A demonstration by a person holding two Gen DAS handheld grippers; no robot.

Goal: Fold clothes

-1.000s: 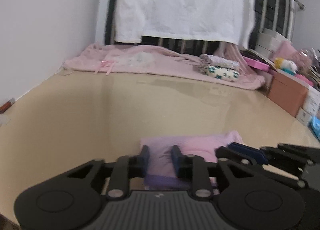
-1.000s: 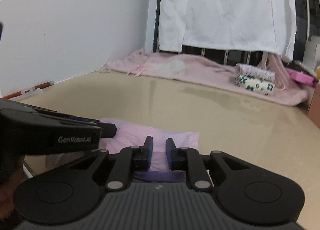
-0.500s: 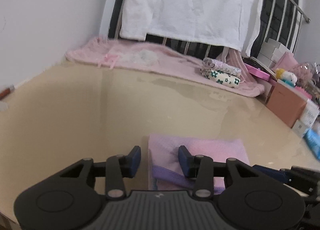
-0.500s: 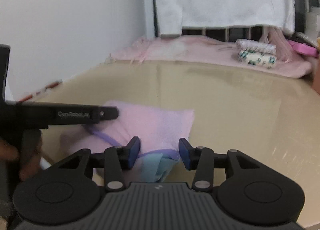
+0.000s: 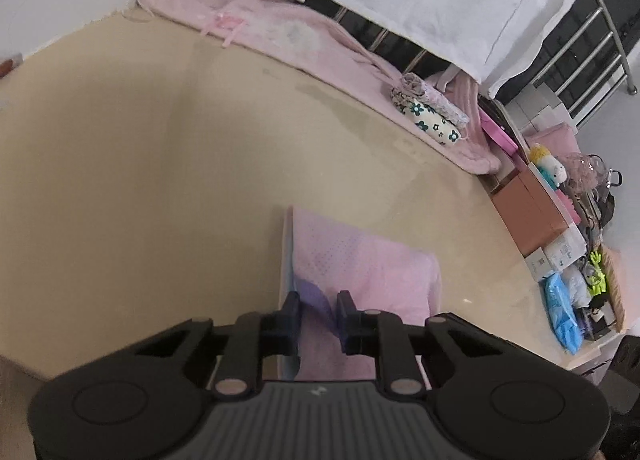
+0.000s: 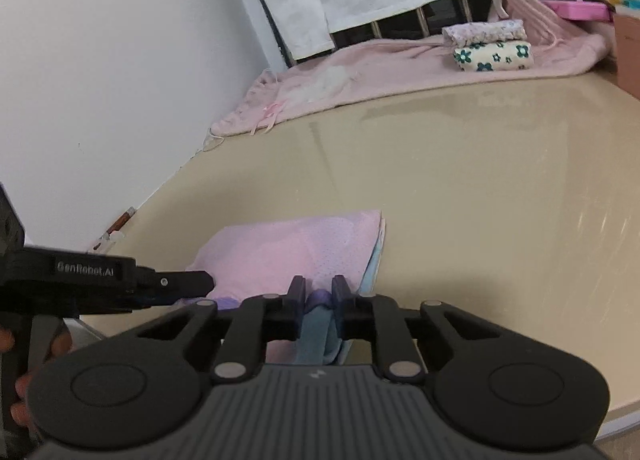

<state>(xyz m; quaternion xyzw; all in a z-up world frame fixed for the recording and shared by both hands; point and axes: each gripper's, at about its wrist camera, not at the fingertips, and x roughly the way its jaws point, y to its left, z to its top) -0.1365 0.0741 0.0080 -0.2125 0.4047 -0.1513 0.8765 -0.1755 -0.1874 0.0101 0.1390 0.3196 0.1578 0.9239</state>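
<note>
A folded pink garment [image 5: 360, 268] lies on the beige surface [image 5: 140, 180] at its near edge, directly ahead of both tongs. The left tongs [image 5: 318, 314] sit over the garment's near left corner, their jaws a narrow gap apart with the purple hem [image 5: 316, 296] between them; whether they pinch it I cannot tell. The right tongs [image 6: 318, 300] are at the garment's near right corner, jaws close together with purple and light blue cloth [image 6: 314, 336] bunched between them, seemingly gripped. In the right view the left tongs come in from the left, their tip touching the garment's left edge.
</note>
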